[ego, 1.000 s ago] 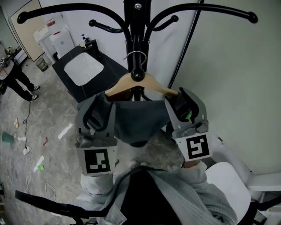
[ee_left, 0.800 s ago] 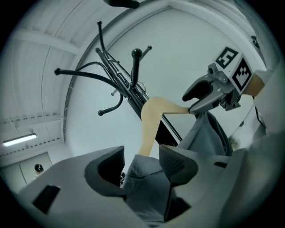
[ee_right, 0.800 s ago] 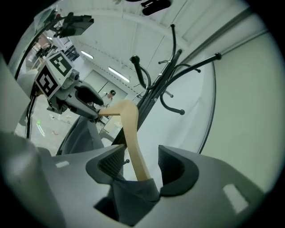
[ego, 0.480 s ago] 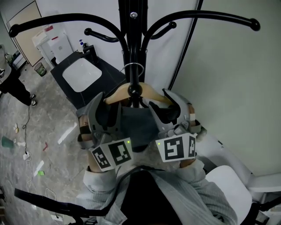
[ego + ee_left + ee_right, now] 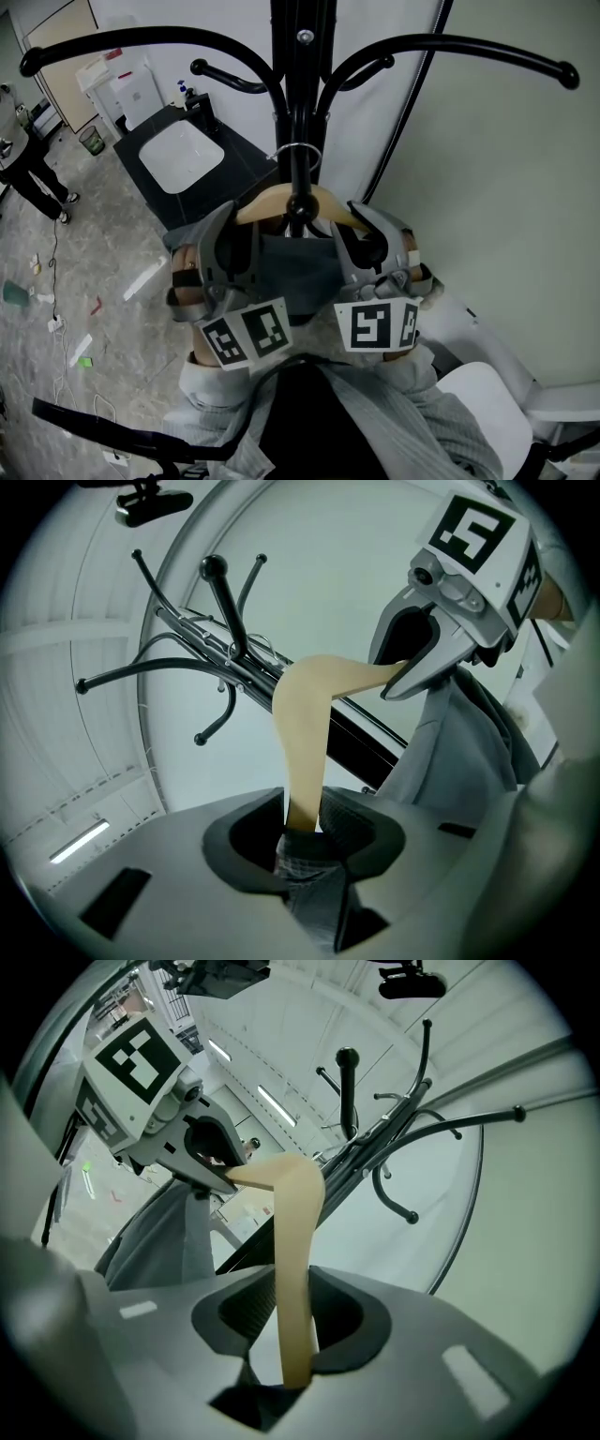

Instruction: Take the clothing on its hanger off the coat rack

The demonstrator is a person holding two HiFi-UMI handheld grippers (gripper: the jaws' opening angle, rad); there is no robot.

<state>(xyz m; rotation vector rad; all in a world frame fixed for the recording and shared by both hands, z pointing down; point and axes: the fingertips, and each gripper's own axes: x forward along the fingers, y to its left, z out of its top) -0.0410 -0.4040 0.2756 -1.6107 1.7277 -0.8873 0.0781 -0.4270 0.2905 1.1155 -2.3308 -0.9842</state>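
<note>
Head view: L+R grippers (image 5: 239,227) (image 5: 354,225) closing on hanger (image 5: 267,199).

Black coat rack (image 5: 302,112). Pale tan wooden hanger (image 5: 264,200). Plain dark grey clothing (image 5: 300,272). Mottled grey stone-pattern floor (image 5: 122,234). Pale greenish-grey wall (image 5: 506,187).

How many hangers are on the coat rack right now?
1. The wooden hanger hangs at the coat rack pole, below where its arms branch, with the grey garment draped on it. Another behind the pole could be hidden.
</note>
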